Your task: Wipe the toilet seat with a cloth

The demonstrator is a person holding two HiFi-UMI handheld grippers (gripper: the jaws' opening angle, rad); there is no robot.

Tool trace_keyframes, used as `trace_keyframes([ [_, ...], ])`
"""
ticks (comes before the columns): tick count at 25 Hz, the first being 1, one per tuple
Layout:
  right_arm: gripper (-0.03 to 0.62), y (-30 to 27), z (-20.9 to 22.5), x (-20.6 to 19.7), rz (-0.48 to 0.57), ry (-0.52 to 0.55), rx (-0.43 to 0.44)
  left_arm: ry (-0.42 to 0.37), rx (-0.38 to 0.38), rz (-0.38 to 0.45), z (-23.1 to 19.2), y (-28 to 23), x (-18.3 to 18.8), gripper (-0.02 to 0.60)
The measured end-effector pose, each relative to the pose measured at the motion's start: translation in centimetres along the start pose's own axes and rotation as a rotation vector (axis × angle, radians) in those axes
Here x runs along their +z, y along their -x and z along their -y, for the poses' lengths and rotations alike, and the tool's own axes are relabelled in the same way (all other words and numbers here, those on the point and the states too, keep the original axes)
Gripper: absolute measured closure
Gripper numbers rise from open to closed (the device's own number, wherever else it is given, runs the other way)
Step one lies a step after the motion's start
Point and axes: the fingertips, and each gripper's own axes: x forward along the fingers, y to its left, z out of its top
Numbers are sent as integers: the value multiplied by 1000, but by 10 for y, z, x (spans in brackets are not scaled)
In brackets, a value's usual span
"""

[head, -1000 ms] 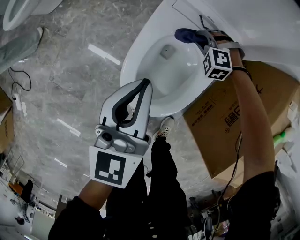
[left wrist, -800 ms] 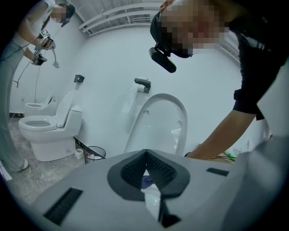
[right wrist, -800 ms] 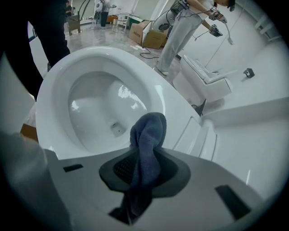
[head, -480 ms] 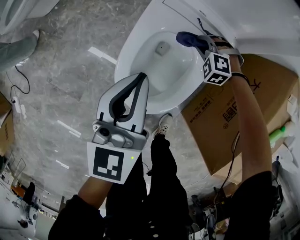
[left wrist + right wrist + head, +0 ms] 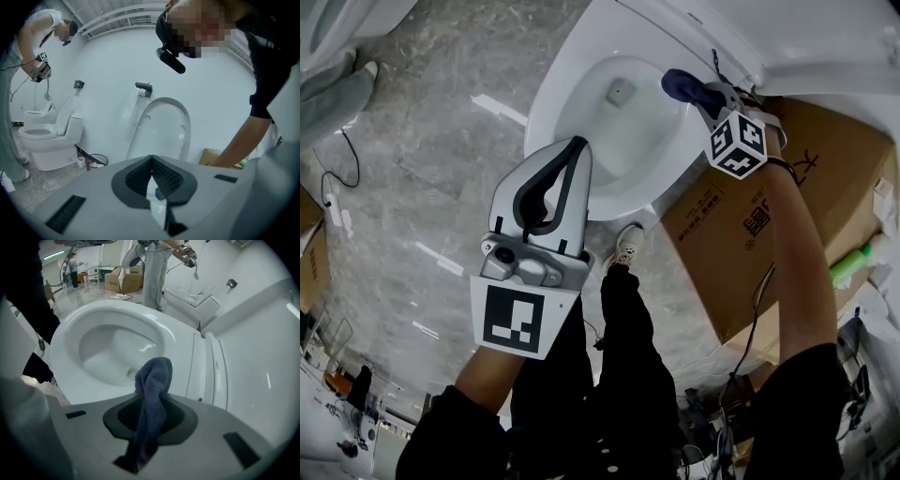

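Right tongs [image 5: 701, 94] are clenched on a dark blue cloth [image 5: 679, 82]. Its bunched free end stands past the tips over the rear of the white toilet seat [image 5: 555, 108], near the hinge of the raised lid [image 5: 825, 37]; contact with the seat cannot be confirmed. Left tongs [image 5: 577, 150] are closed on nothing, level with the seat's front rim in the head view and well apart from the cloth.

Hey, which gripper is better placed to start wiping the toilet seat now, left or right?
Right, probably. The right gripper holds the cloth at the back of the toilet rim; the left gripper is shut on nothing, near the front.
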Motion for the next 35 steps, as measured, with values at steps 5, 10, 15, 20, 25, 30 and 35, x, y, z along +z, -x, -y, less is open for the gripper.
trace_keyframes([
  [5, 523, 7, -15, -9, -16, -150, 7, -7, 7, 1, 4, 2, 0, 571],
  [10, 523, 13, -38, -13, -14, -247, 37, -11, 7, 8, 8, 4, 2, 571],
  [15, 523, 16, -54, -10, -25, -349, 70, -17, 10, 9, 8, 5, 5, 571],
  [20, 523, 19, -77, -2, -6, -464, 100, -23, 10, 14, 8, 8, 6, 571],
  [25, 523, 24, -92, 5, -8, -555, 114, -25, 19, 12, 5, 13, 7, 571],
  [30, 522, 29, -106, 10, 12, -614, 96, -31, 25, 8, 4, 20, 8, 571],
  [35, 522, 34, -129, 13, 28, -705, 99, -39, 29, 12, 3, 24, 9, 571],
])
